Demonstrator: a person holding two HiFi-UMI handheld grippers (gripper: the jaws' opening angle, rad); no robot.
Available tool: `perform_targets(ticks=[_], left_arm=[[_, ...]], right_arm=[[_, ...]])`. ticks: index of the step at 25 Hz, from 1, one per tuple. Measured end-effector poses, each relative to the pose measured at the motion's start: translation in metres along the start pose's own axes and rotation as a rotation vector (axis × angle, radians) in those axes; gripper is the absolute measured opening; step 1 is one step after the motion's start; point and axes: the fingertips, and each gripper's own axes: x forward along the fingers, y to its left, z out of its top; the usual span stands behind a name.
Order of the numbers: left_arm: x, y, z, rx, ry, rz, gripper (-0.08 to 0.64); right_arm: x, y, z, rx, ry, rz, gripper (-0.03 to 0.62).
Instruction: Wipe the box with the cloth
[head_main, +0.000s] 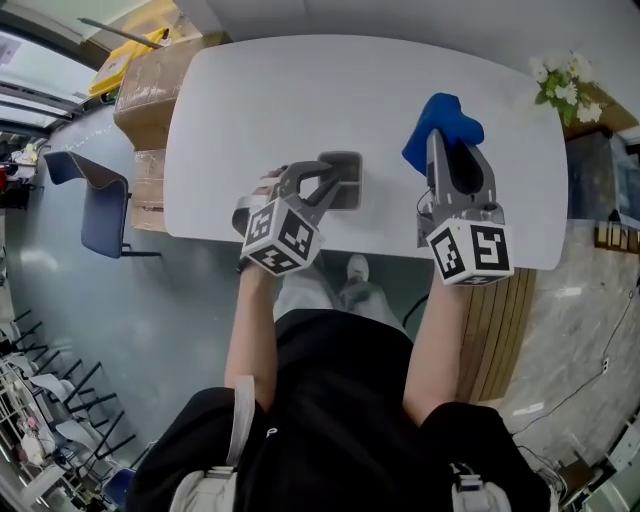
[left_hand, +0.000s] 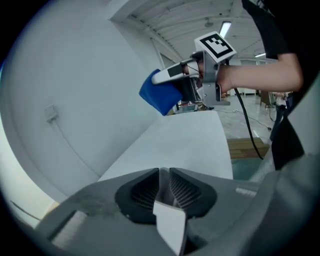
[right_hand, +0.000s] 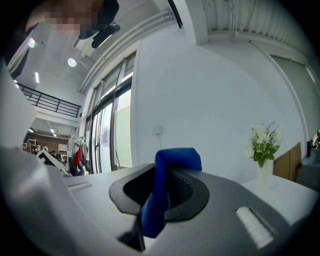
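A small grey box (head_main: 345, 182) sits just above the white table (head_main: 300, 100) near its front edge. My left gripper (head_main: 328, 180) is shut on it. In the left gripper view a thin pale edge of the box (left_hand: 170, 225) shows between the closed jaws of the left gripper (left_hand: 165, 192). To the right, my right gripper (head_main: 445, 145) is held up over the table, shut on a blue cloth (head_main: 440, 120) that bunches out past its tips. The cloth (right_hand: 167, 190) hangs folded between the jaws of the right gripper (right_hand: 167, 185). The left gripper view also shows the right gripper (left_hand: 172, 75) and the cloth (left_hand: 160, 95), well apart from the box.
A vase of white flowers (head_main: 560, 85) stands at the table's far right corner, and the flowers (right_hand: 262, 142) show again in the right gripper view. Cardboard boxes (head_main: 150, 90) and a blue chair (head_main: 95, 200) are left of the table. A wooden pallet (head_main: 500, 320) lies on the floor to the right.
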Motion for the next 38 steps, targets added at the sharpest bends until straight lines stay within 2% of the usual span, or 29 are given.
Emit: perform_targets(ticks=[6,13,23,29,38], left_arm=[[0.026,-0.023,-0.024,0.086,0.118,-0.145,0.104],[0.048,-0.037,-0.043,0.169,0.220,-0.252,0.104],[0.077,-0.044,-0.063,0.235,0.319,-0.324,0.103],[0.087,-0.051,-0.081,0.300,0.425,-0.364,0.093],[0.092,-0.053,-0.088,0.339,0.482,-0.351,0.060]], right_arm=[[0.002,-0.012,-0.014,0.021,0.021,-0.018,0.057],[0.003,-0.024,-0.025,0.050,0.039,-0.039,0.058],[0.004,-0.039,-0.038,0.069,0.057,-0.070,0.058],[0.005,-0.046,-0.042,0.083,0.058,-0.080,0.058],[0.010,-0.042,-0.044,0.091,0.057,-0.067,0.058]])
